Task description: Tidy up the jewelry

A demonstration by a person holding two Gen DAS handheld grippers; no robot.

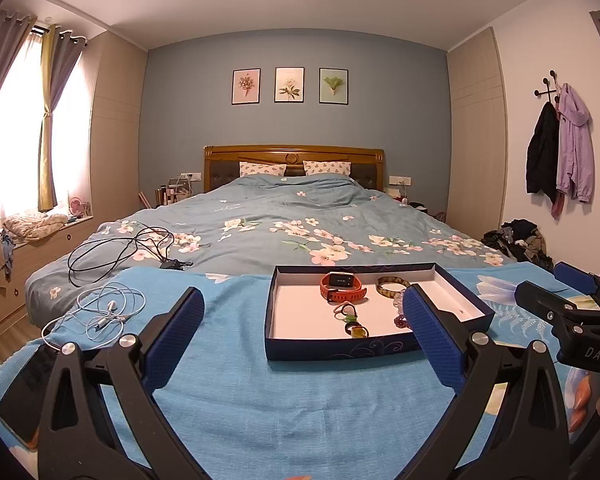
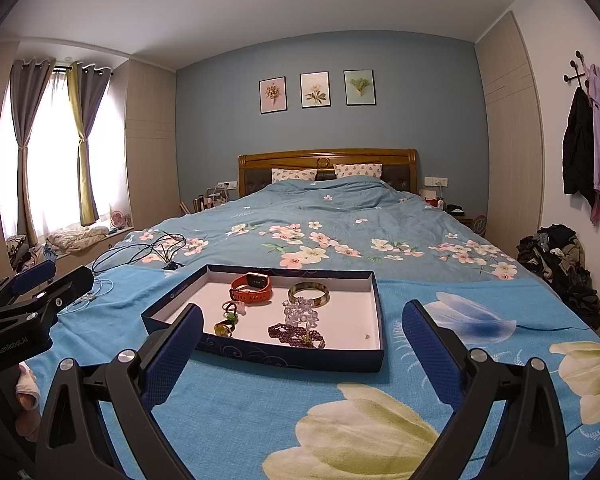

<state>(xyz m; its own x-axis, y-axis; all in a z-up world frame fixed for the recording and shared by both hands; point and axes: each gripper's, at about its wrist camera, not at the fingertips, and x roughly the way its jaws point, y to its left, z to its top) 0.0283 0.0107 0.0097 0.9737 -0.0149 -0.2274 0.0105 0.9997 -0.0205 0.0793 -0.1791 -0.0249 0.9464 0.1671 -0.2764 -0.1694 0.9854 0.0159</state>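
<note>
From the left wrist camera, the left gripper (image 1: 304,312) hung low over a bright blue floral cloth (image 1: 228,392) spread across the foot of a bed, its blue-padded fingers spread wide and holding nothing. Just ahead sat a shallow dark-blue box (image 1: 340,350) with a white floor, and in it lay an orange smartwatch (image 1: 342,286), a mottled bangle (image 1: 392,285) behind the right finger, and small rings (image 1: 352,320) nearer the front wall. White earphones (image 1: 104,312) lay tangled on the cloth to the left, with a black cable (image 1: 116,252) coiled on the flowered duvet beyond. The right gripper (image 1: 556,300) showed at the right edge, side-on.

From the right wrist camera, the right gripper (image 2: 302,322) was likewise open and empty, fingers apart above the cloth. The box (image 2: 284,354) lay ahead and slightly left, its near-left corner behind the left finger. Inside were the smartwatch (image 2: 252,286), the bangle (image 2: 309,294) beside it, a clear bead bracelet (image 2: 300,314) touching the bangle, a purple bead strand (image 2: 296,334) near the front, and the rings (image 2: 228,320) at left. The left gripper (image 2: 40,292) appeared at the left edge.
</note>
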